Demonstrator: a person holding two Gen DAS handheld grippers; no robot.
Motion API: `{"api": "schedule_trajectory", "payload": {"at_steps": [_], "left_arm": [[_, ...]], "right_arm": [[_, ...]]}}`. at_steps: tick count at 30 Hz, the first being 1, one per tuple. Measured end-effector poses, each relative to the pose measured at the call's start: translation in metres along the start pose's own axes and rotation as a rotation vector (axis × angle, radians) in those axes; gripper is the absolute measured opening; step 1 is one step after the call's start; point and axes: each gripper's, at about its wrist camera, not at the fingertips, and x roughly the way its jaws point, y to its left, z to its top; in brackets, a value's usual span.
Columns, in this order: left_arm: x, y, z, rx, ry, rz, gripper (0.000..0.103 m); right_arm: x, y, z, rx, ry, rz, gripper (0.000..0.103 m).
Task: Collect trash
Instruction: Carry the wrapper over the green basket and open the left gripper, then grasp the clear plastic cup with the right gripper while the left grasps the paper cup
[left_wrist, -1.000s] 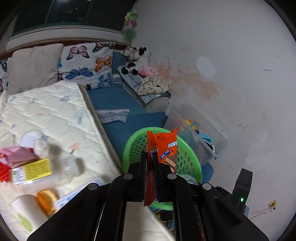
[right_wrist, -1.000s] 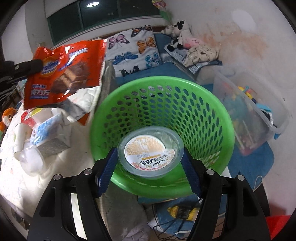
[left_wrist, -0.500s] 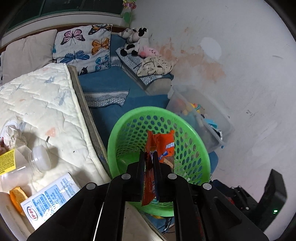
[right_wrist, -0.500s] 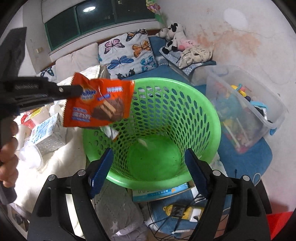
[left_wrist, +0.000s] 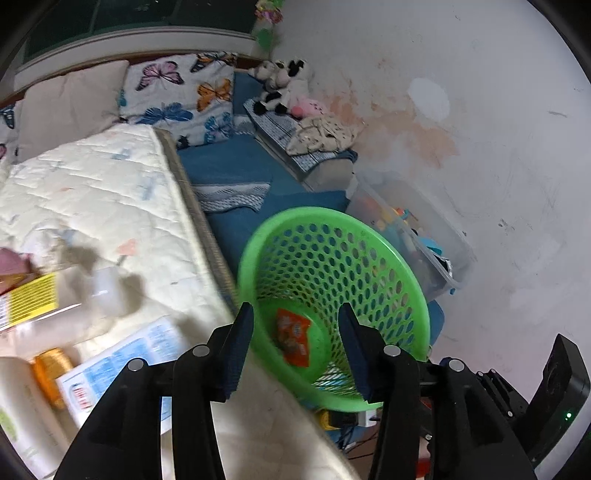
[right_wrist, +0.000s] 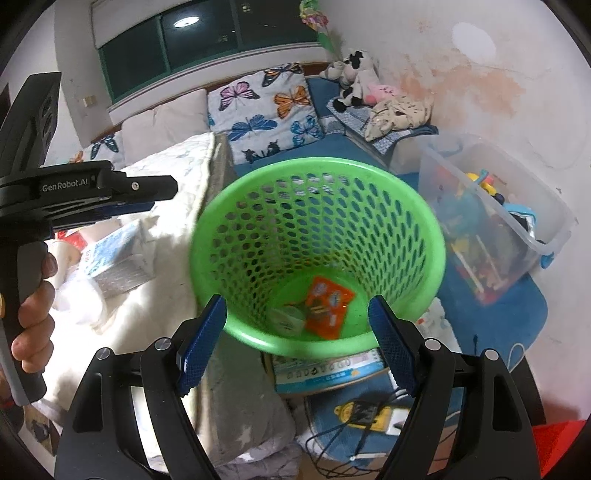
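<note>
With both my left claw (left_wrist: 295, 350) and right claw (right_wrist: 295, 332) wide open and empty above the green basket (right_wrist: 406, 206), I should swing toward the carton (left_wrist: 122, 362) beside the basket.

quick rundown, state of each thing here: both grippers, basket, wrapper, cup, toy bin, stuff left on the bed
left gripper: open, empty
right gripper: open, empty
green basket: upright beside the bed
orange wrapper: lying in the basket bottom
plastic cup: in the basket, beside the wrapper
clear toy bin: lidless, holding toys
blue-white carton: lying on the mattress
yellow-label bottle: lying on the mattress
</note>
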Motion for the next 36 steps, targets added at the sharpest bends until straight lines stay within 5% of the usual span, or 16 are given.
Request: {"api": "schedule_trajectory", "payload": {"at_steps": [20,36], "left_arm": [[-0.110,0.136,-0.037,-0.225,-0.105,0.346,0.060],[-0.089,0.186,-0.061,-0.376,0.011,0.342,0.070]], "right_arm": [[-0.010,0.104,-0.006,-0.103,0.012,0.191,0.083],[0.016,0.190,-0.013,-0.192,0.063,0.308,0.083]]}}
